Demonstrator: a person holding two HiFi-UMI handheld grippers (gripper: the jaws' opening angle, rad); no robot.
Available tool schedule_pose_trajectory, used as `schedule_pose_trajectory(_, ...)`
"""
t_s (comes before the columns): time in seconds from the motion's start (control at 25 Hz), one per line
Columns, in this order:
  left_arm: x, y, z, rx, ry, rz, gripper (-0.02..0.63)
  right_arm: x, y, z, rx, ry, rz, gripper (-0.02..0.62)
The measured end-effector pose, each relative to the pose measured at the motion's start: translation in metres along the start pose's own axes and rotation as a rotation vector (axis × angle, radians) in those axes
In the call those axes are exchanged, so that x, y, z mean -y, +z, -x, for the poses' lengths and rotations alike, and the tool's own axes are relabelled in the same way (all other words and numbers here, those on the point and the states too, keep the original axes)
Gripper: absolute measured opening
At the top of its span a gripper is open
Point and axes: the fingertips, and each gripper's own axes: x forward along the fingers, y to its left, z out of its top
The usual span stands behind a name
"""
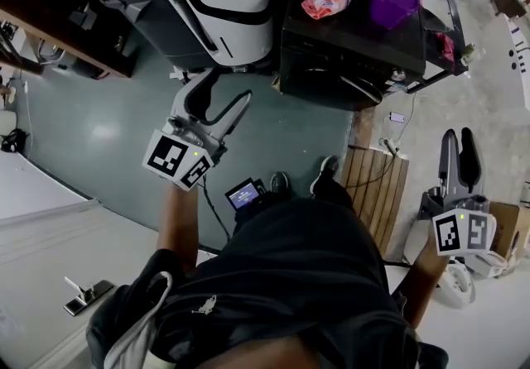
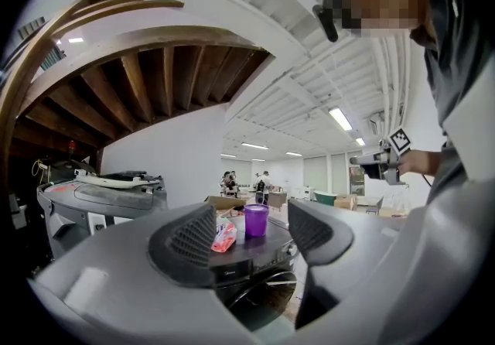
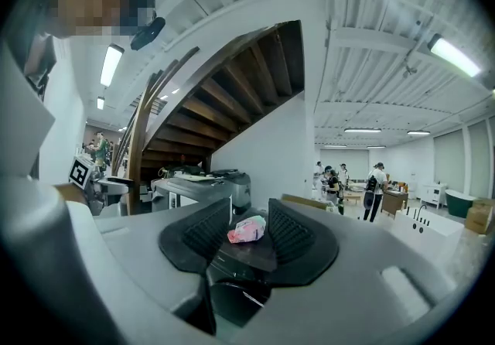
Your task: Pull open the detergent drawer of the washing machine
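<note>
head view showed the washing machine [image 1: 331, 69] well ahead of both empty tongs, left tongs [image 1: 229, 90] wide, right tongs [image 1: 460, 144] half-open; reaching blind might miss its drawer.

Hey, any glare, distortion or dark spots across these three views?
Head view: strong fisheye, black corners, a soft glare patch on the green floor, the washing machine front lost in shadow. Left gripper view: staircase beams bend, ceiling light blown out. Right gripper view: same bending, strip light overexposed.
</note>
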Motion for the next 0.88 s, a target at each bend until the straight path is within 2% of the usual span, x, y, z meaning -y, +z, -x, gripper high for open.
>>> schedule_pose_trajectory(0.32,-0.007,0.000,-0.013,-0.031,0.083,-0.011,0.339,0.017,-0.012,-0.049,0.012,0.090,-0.040,0.137)
schedule_pose_trajectory(0.6,0.003,0.006,-0.048,-0.033,0.153,-0.025,0.339,0.048,-0.029,-0.097,0.002,0.186,-0.069,0.135)
schedule_pose_trajectory(0.88,0.016,0.007,-0.095,-0.046,0.226,-0.023,0.339,0.089,-0.024,-0.151,0.018,0.279,-0.086,0.135)
